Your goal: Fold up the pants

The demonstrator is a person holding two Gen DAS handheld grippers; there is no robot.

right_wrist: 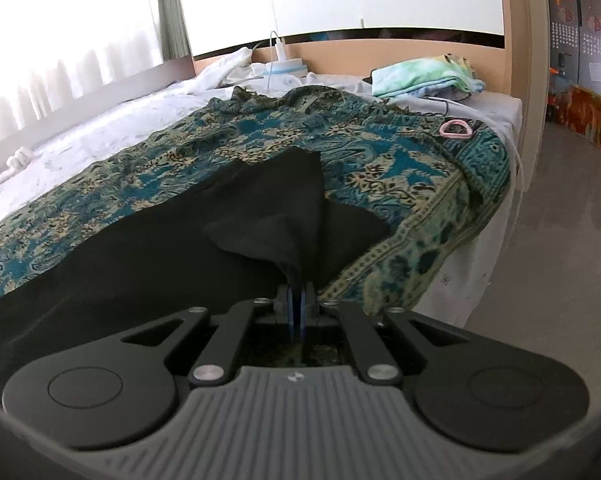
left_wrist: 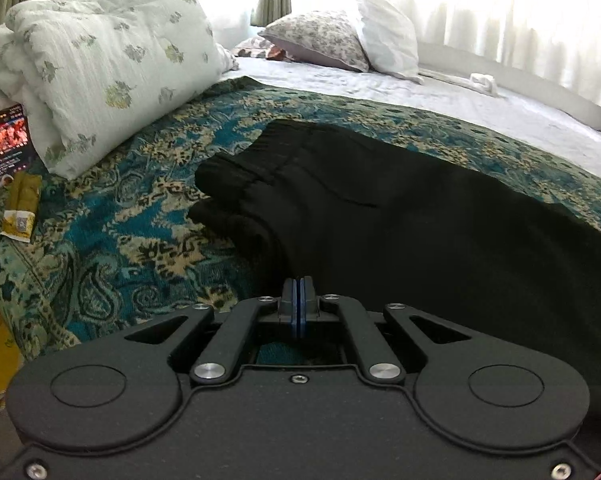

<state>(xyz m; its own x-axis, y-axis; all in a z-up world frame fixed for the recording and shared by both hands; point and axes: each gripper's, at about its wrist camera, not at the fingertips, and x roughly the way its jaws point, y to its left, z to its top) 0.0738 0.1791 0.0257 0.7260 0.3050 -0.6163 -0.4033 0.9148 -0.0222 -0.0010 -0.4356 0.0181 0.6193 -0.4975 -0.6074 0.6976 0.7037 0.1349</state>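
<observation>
Jaws clenched on both sides: the left gripper pinches the near edge of the black pants, the right gripper clamps a bunched hem end. Pants lie across the teal paisley bedspread, elastic waistband toward the floral pillow, legs running rightward.

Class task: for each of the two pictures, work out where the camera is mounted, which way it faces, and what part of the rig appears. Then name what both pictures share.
Left wrist: sits on the left gripper, facing along the shut fingers over the black pants toward the pillows and curtains.
Right wrist: sits on the right gripper, shut on a pants fold, facing the bed's far end, the folded cloth and the floor.
Shared: the black pants, the patterned blanket and the white sheet.
</observation>
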